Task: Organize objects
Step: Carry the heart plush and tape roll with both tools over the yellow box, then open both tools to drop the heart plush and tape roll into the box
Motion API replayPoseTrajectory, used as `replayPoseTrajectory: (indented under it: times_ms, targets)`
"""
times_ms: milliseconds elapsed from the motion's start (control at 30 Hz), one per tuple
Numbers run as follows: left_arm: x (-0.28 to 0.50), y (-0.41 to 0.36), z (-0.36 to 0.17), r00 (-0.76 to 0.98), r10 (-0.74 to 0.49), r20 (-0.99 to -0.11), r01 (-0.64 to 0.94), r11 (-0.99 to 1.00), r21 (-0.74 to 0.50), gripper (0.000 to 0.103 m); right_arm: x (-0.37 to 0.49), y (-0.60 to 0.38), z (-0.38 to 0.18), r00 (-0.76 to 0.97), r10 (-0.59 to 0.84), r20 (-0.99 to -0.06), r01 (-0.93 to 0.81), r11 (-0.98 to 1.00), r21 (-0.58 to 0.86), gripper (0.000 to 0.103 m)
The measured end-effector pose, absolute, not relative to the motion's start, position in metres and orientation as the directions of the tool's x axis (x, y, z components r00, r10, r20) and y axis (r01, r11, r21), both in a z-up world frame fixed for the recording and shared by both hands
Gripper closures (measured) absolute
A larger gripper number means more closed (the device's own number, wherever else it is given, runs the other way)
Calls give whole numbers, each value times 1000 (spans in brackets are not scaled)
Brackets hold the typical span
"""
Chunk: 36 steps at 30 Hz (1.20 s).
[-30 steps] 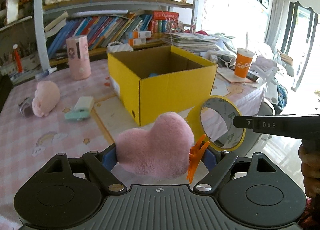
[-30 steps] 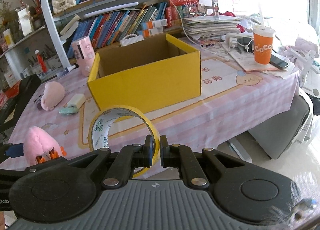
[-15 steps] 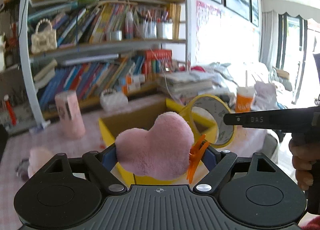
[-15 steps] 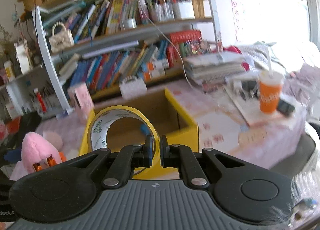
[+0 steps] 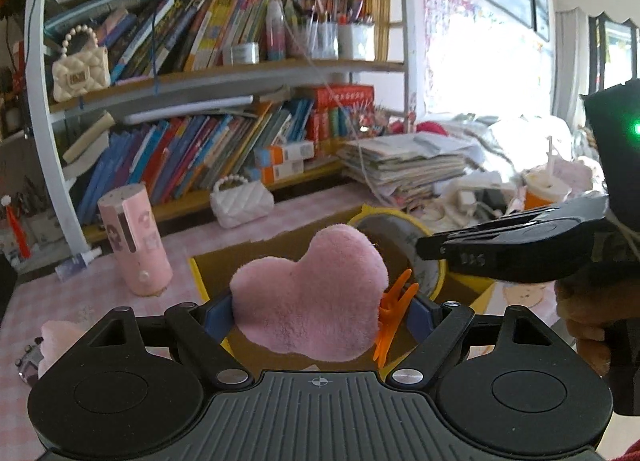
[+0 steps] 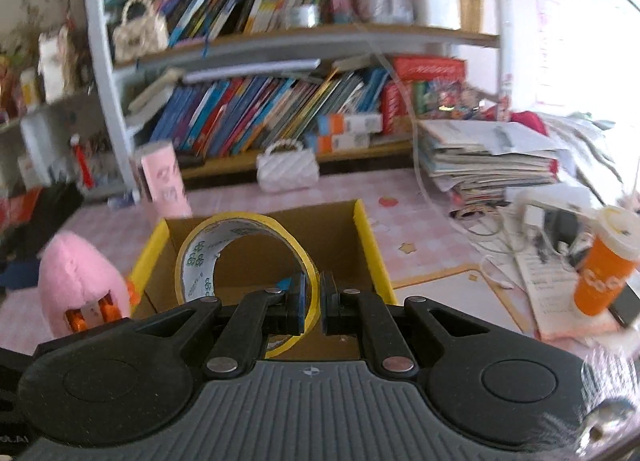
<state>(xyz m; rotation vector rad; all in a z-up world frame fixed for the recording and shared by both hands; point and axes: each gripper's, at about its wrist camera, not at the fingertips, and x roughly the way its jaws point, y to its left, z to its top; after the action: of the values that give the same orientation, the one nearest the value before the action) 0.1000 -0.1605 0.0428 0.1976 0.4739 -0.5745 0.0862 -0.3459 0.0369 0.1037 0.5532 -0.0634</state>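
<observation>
My left gripper (image 5: 318, 311) is shut on a pink heart-shaped plush clip (image 5: 308, 297) with an orange claw (image 5: 390, 307), held above the front of the open yellow cardboard box (image 5: 197, 273). My right gripper (image 6: 312, 301) is shut on the rim of a yellow tape roll (image 6: 240, 257), held over the open box (image 6: 364, 245). The tape roll (image 5: 424, 265) and the right gripper's body show at the right of the left wrist view. The pink plush (image 6: 80, 281) shows at the left of the right wrist view.
A pink cylinder (image 5: 134, 239) stands left of the box; a white quilted purse (image 5: 241, 207) lies behind it. An orange cup (image 6: 608, 261), papers and cables sit at the right. A pink plush toy (image 5: 56, 341) lies at the left. Bookshelves line the back.
Both grippers have moved forward and higher with their loads, from in front of the box to over its opening. Neither grip has changed.
</observation>
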Motion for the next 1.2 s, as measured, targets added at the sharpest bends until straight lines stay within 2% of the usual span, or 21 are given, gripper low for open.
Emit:
replayPoseTrajectory:
  times_ms: [467,833,1067,1200]
  targets:
    - [137,-198,4,697,-348,-627,532,837,128,18,161,-349,-10,702,117,-703,-169,986,-5,96]
    - [151,-202,-8,667,-311,-677,504,858,102,18,180,-343,-26,623,161,-765,-255,967,-4,96]
    - [157,-201,-13,647,-318,-693,498,865,68,18,185,-347,-32,602,161,-782,-244,970,11,96]
    - [157,-202,-13,653,-317,-688,496,866,71,14,186,-348,-32,600,162,-783,-235,972,21,96]
